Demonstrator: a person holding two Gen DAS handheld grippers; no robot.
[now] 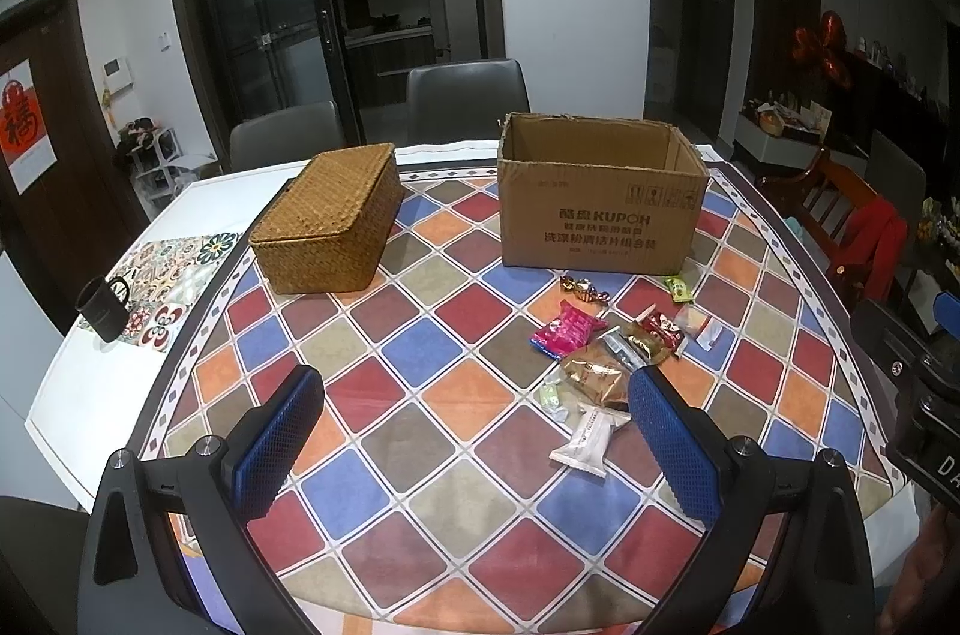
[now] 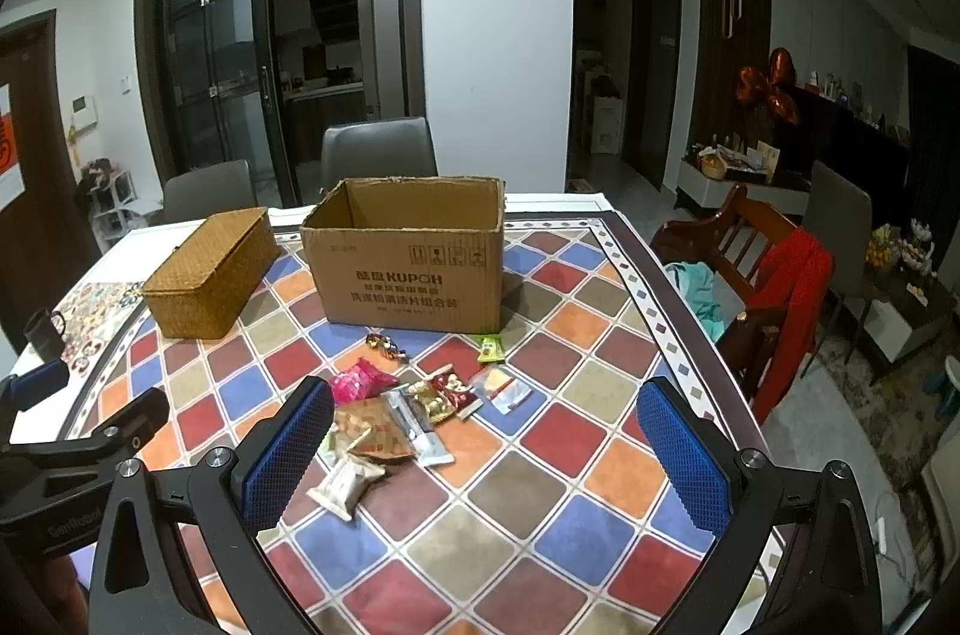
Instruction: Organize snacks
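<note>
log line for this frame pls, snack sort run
phase: pre-grasp | left gripper: open, empty | right gripper: open, empty | snacks: loose on table | cardboard box: open | wicker basket: lid shut

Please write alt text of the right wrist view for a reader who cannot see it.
An open, empty right gripper hovers over a checkered tablecloth, above a heap of snack packets. Behind the heap stand an open cardboard box and, to its left, a closed wicker basket.
</note>
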